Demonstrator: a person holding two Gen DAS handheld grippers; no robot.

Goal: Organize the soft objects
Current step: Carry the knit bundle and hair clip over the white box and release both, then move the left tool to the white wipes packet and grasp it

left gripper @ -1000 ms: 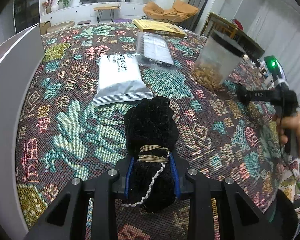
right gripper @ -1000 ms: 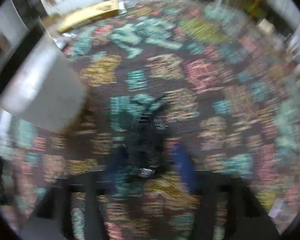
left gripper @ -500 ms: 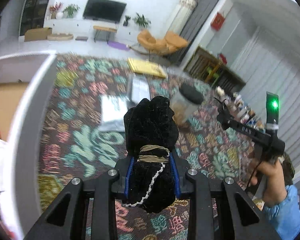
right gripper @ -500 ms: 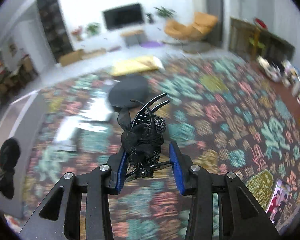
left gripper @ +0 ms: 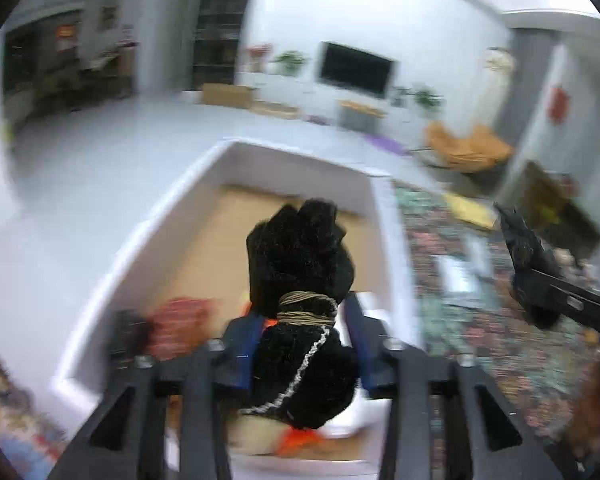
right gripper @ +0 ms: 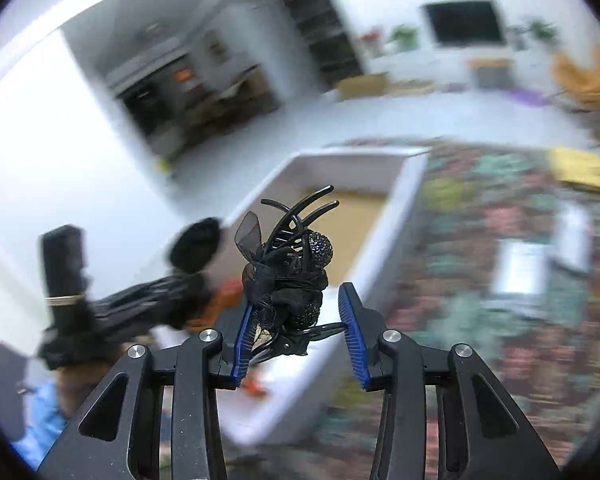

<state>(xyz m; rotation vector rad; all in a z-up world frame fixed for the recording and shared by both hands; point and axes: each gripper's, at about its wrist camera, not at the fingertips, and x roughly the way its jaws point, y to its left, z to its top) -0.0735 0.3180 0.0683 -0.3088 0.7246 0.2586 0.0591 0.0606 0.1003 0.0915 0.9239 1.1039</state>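
A: Where is the left gripper [left gripper: 302, 334]?

B: Over the white box [left gripper: 148, 264], which sits at the edge of the patterned cloth [left gripper: 496, 344]. A black scrunchie [left gripper: 300, 284] with a tan band round its middle sits between the blue pads [left gripper: 246, 350].

A: Is it gripped?

B: The jaws have just been opening. The left pad seems to touch it; a gap shows on the right. I would call it loose rather than clamped.

A: And the right gripper [right gripper: 298, 334]?

B: Beside the box [right gripper: 396, 216] too, above its near wall. It carries a black hair clip [right gripper: 290, 276] with a bow and beaded balls. Its jaws have also just been opening; the clip leans on the left pad [right gripper: 242, 340], and one thin arm reaches the right pad.

A: Anything in the box?

B: Blurred red and orange items [left gripper: 180, 316] on its brown floor.
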